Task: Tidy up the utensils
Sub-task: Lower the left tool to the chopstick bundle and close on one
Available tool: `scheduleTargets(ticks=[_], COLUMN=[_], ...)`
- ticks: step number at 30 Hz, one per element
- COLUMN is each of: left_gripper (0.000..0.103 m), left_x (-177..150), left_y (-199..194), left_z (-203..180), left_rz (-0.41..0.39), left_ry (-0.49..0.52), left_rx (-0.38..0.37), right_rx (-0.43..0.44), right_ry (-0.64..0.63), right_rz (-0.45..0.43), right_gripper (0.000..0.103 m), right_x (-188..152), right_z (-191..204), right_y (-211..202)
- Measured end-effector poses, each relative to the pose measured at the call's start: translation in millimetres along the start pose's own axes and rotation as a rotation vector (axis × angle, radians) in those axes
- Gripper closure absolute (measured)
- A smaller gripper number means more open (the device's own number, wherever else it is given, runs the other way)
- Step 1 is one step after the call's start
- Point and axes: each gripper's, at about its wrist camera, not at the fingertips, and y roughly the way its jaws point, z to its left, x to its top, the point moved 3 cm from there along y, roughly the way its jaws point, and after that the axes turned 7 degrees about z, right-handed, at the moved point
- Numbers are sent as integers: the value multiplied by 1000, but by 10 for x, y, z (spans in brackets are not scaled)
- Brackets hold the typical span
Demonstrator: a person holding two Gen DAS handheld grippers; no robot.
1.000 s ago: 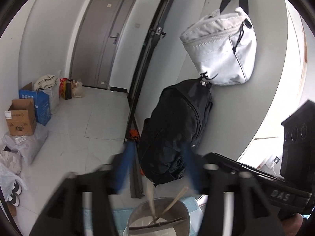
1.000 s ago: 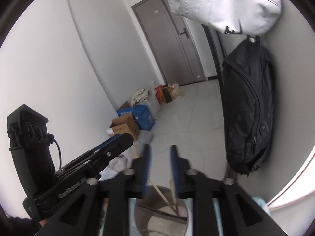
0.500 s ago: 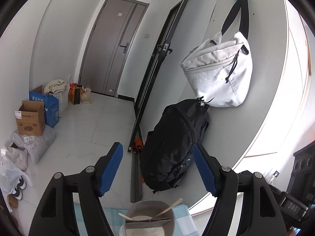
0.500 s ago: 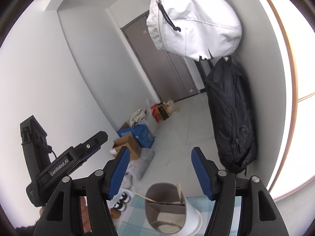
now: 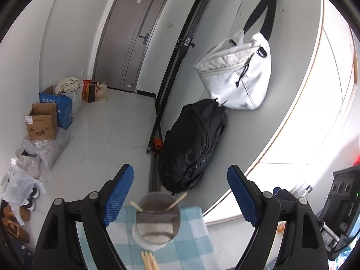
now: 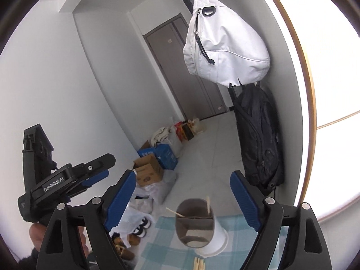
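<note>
A white divided utensil holder stands on a blue checked cloth, with two wooden chopsticks leaning in its rear compartment. More loose chopsticks lie on the cloth in front of it. My left gripper is open and empty, raised above the holder. The right wrist view shows the holder, its chopsticks and the loose chopsticks. My right gripper is open and empty, above the holder. The left gripper also shows in the right wrist view, at the left.
A black backpack and a white bag hang on the wall behind the table. Cardboard boxes, plastic bags and shoes sit on the floor at the left. A grey door is at the far end.
Both grippers have opened wide from a narrower stance and pulled back and up from the holder. Loose chopsticks on the cloth have come into view.
</note>
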Motion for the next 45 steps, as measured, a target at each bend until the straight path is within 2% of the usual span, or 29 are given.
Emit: scheduleTargets(ticks=[4, 7, 11, 13, 15, 19, 22, 27, 32, 37, 40, 43, 45], left_gripper=[21, 20, 10, 9, 9, 9, 9, 9, 9, 10, 15, 29, 44], left_x=[-361, -620, -986, -1142, -1346, -1697, -1888, -2055, -2212, -2214, -2202, -2197, -2212], left_y=[-142, -158, -78, 37, 263, 689, 912, 1336, 1487, 1613, 1691, 1763, 1784], left_z=[-8, 36, 210, 301, 430, 560, 619, 706, 704, 761, 784, 786, 784], left_rz=[20, 56, 84, 107, 169, 288, 337, 437, 507, 555, 573, 601, 618], left_ry=[47, 68, 57, 65, 70, 79, 88, 84, 123, 97, 94, 78, 63], left_rx=[76, 99, 167, 193, 222, 202, 204, 198, 239, 249, 248, 243, 231], right_rx=[-25, -31, -37, -40, -50, -66, -62, -65, -77, -100, -132, -126, -122], right_ry=[-3, 6, -4, -28, -46, -79, -66, -49, 5, 73, 78, 95, 106], right_rz=[19, 56, 90, 98, 107, 159, 222, 283, 317, 356, 382, 398, 398], right_gripper=[12, 11, 9, 8, 7, 6, 6, 6, 6, 6, 6, 6, 6], right_x=[-272, -521, -841, -1028, -1171, -1464, -1623, -1805, -1909, -1940, -1950, -1972, -1970], right_z=[-56, -117, -163, -171, -171, -233, -322, -464, -624, -767, -815, -843, -844], right_y=[-67, -44, 33, 106, 175, 409, 613, 846, 961, 1046, 1089, 1122, 1119])
